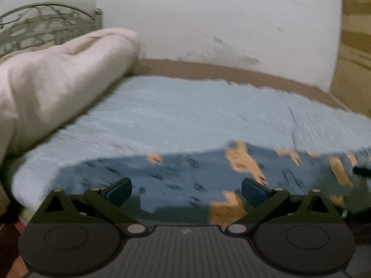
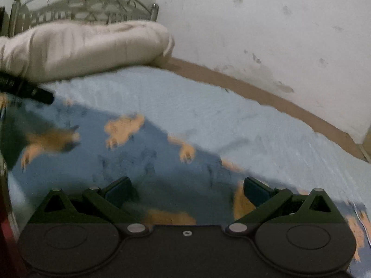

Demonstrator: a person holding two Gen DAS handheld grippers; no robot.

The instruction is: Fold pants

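Blue pants with an orange animal print (image 1: 180, 176) lie spread flat on a light blue bed sheet (image 1: 185, 113). They also show in the right wrist view (image 2: 148, 153). My left gripper (image 1: 186, 190) is open just above the pants, holding nothing. My right gripper (image 2: 187, 190) is open too, low over the pants and empty. The tip of the other gripper (image 2: 30, 90) shows at the left edge of the right wrist view. Both views are blurred.
A rolled white blanket (image 1: 60, 74) lies at the left of the bed, also in the right wrist view (image 2: 88, 46). A metal headboard (image 2: 85, 7) stands behind it. A stained white wall (image 1: 220, 23) runs along the far side, with a brown mattress edge (image 2: 255, 92).
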